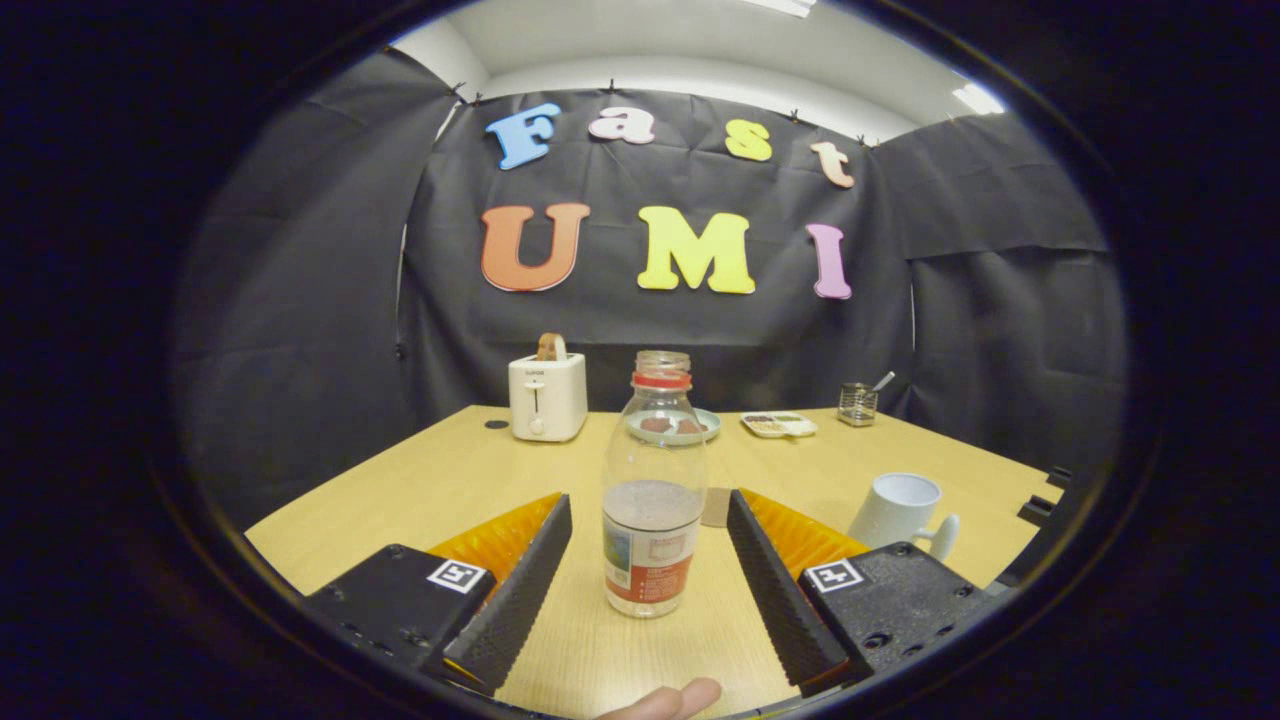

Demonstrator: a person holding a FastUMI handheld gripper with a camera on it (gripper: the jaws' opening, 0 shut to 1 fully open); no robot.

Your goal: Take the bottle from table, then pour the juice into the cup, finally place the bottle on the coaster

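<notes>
A clear plastic bottle (653, 490) stands upright on the wooden table (400, 490), uncapped, with a red neck ring, a label low down and juice in its lower half. It stands between the two fingers of my gripper (650, 515), which is open, with a gap on each side of the bottle. A white cup (893, 510) with a handle stands to the right, just beyond the right finger. A small brown coaster (716, 507) lies flat behind the bottle, partly hidden by it.
At the table's back stand a white toaster (546, 397), a plate with food (680, 426), a small tray (778, 425) and a wire holder (858, 404). A person's fingertip (672, 700) shows below the fingers. The table's right edge runs near the cup.
</notes>
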